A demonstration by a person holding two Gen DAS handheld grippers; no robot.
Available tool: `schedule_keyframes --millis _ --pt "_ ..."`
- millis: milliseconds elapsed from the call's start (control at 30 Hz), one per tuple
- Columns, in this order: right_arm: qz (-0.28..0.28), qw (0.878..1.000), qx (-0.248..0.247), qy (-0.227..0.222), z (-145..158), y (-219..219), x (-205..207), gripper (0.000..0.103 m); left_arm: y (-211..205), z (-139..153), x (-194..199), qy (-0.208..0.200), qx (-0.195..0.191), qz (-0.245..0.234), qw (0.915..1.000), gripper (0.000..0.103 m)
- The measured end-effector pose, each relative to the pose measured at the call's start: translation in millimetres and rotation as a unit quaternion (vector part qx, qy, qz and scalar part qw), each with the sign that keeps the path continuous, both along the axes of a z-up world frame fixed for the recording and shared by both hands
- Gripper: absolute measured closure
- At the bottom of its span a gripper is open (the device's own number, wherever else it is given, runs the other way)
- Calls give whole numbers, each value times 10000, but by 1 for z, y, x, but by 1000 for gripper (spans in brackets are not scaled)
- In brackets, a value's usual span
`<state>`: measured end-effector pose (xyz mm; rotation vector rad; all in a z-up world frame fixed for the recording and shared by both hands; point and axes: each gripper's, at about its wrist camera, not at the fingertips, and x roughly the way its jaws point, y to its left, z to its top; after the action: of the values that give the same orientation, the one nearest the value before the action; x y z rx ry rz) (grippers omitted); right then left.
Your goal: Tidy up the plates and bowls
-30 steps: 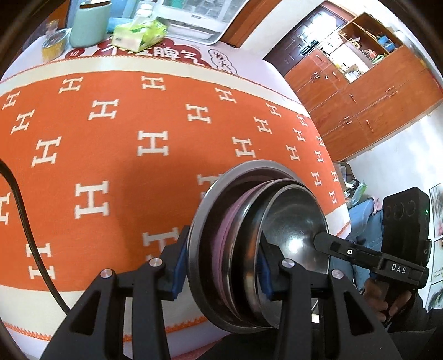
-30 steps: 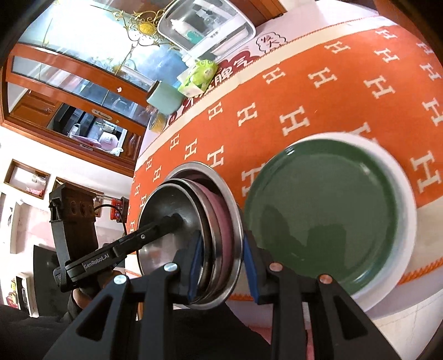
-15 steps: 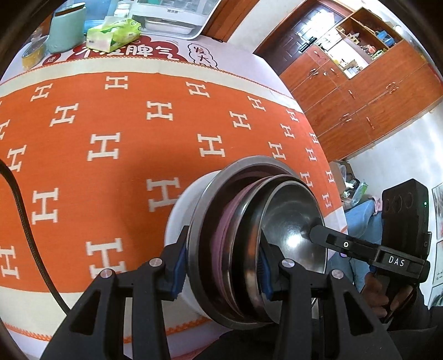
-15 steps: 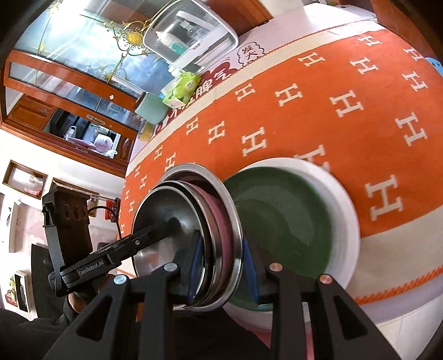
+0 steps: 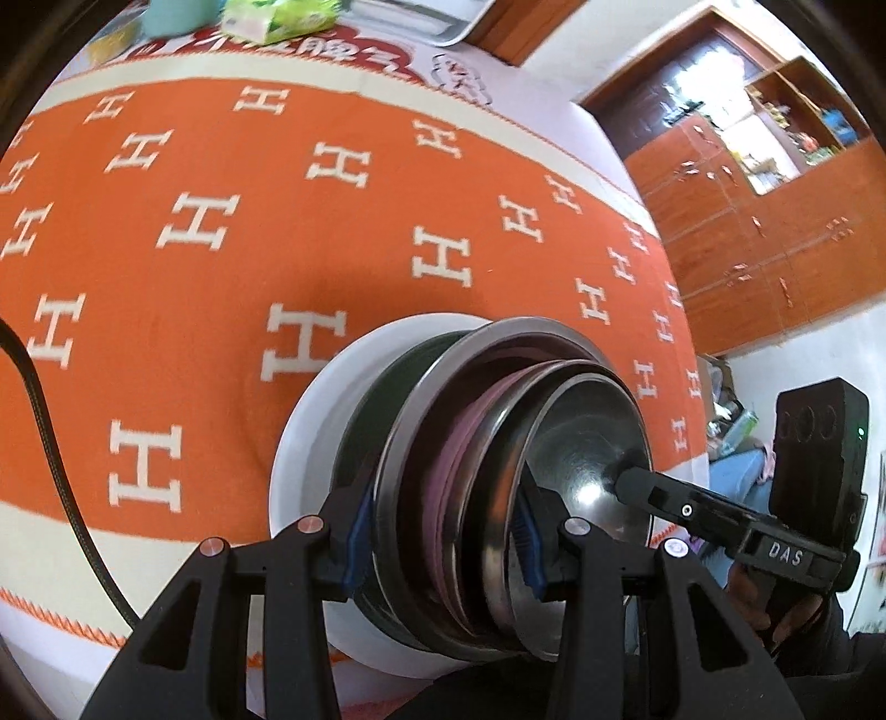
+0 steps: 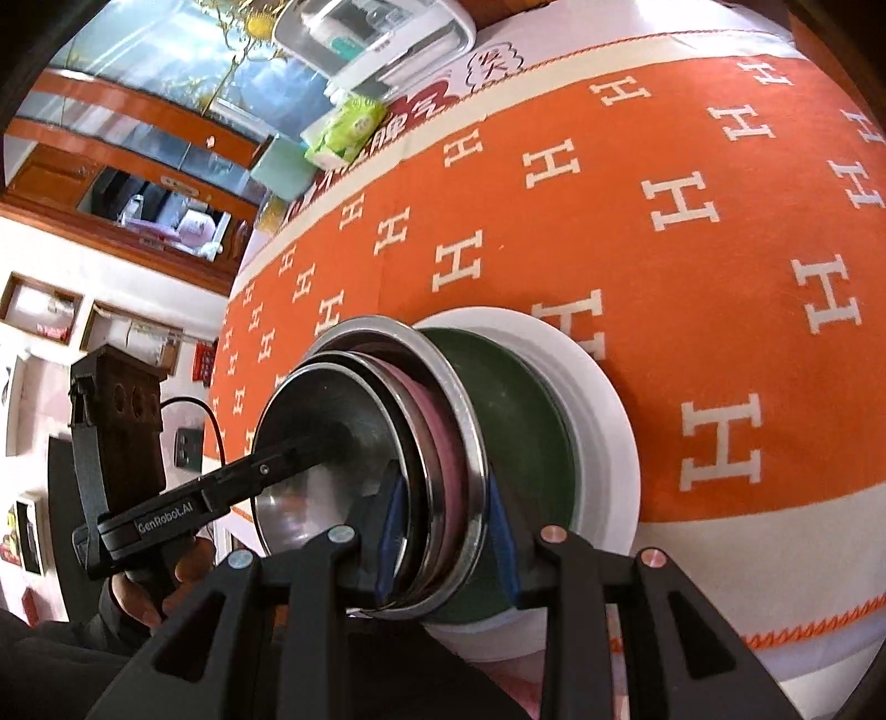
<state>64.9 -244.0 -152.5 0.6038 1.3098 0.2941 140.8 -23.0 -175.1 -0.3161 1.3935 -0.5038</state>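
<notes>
A nested stack of steel bowls (image 5: pixel 581 454) with a pink dish (image 5: pixel 465 443) between them is gripped from both sides. My left gripper (image 5: pixel 443 540) is shut on its near rim, blue pads on either face. My right gripper (image 6: pixel 446 534) is shut on the opposite rim of the stack (image 6: pixel 332 432). In each view one finger of the other gripper reaches into the top bowl: the right gripper's finger (image 5: pixel 664 498) and the left gripper's finger (image 6: pixel 266 468). The stack hangs just over a green plate (image 6: pixel 531 443) resting on a white plate (image 6: pixel 609 421). Whether they touch I cannot tell.
The orange tablecloth (image 5: pixel 221 277) with white H marks covers the table. At its far end are a green tissue pack (image 6: pixel 349 130), a mint container (image 6: pixel 279 166) and a clear plastic box (image 6: pixel 376 33). A black cable (image 5: pixel 50 432) hangs left. Wooden cabinets (image 5: pixel 775 221) stand beyond the table's right edge.
Both grippers have carried the stack across the cloth and a little down. The green and white plates, off to one side before, now sit directly under the stack.
</notes>
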Motion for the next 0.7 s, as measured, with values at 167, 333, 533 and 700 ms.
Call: schedule_keyframes --millis 167,333,533,700 --pt "187 9998 -16 -68 -4 -1 2 72 -3 1 -1 4 169 224 9996 62" --pt "257 9996 44 -104 -9 -6 3 72 -9 4 1 -42 379 405 9985 62" --pt "361 9992 120 -87 -10 -9 10 71 -13 7 2 -107 533 694 9961 58" --pt "663 9976 68 -183 -6 -7 16 57 -15 16 0 -324 651 786 9943 50"
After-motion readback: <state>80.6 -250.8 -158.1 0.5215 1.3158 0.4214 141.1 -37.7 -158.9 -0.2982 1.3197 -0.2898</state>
